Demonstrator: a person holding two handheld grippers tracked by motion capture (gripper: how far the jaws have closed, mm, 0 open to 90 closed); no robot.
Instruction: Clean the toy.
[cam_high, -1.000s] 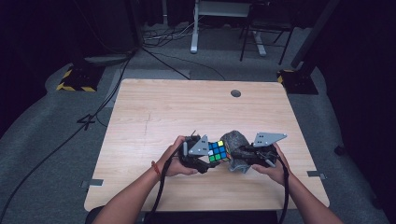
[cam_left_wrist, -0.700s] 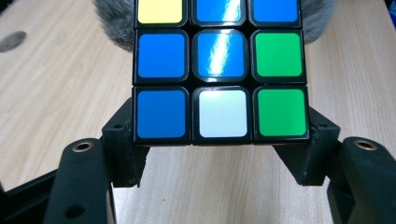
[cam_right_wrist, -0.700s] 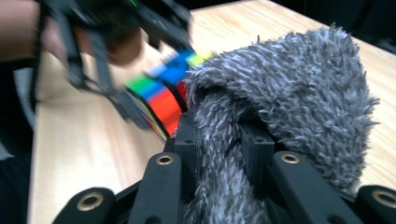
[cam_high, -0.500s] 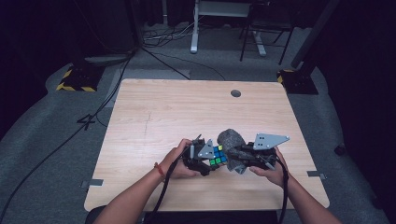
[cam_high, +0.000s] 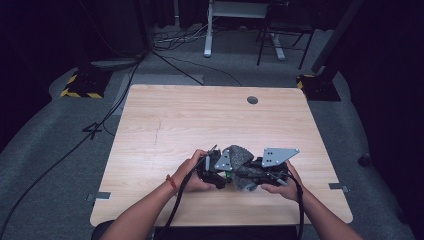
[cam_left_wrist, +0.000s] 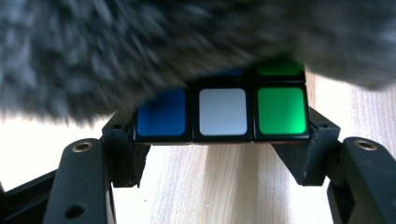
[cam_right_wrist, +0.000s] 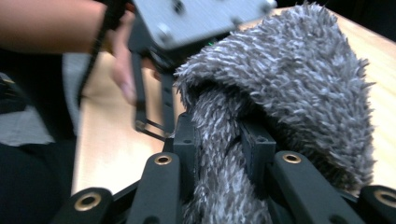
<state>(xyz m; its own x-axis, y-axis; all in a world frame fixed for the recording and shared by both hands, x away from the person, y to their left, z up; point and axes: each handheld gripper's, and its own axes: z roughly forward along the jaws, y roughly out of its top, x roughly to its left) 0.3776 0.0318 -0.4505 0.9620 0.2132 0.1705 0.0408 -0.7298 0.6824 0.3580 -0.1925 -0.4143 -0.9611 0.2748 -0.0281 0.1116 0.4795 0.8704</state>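
While pressing over the wooden table (cam_high: 165, 120):
Left gripper (cam_left_wrist: 219, 149): clamping the puzzle cube (cam_left_wrist: 222, 112) between its pads.
Right gripper (cam_right_wrist: 219, 140): pinching the grey shaggy cloth (cam_right_wrist: 289, 79).
Obstruction: cloth draping over the cube's top, just above the left jaws.

cube (cam_left_wrist: 222, 112): blue, white and green squares, black edges
cloth (cam_right_wrist: 289, 88): shaggy mottled grey
table (cam_high: 200, 120): pale wood grain

A light wooden table (cam_high: 165, 125) stands on grey carpeted floor (cam_high: 50, 165). A round dark cable port (cam_high: 252, 100) sits in the tabletop toward one o'clock from its centre. Near six o'clock the person's hands work just above the wood; whether anything there rests on it cannot be told.
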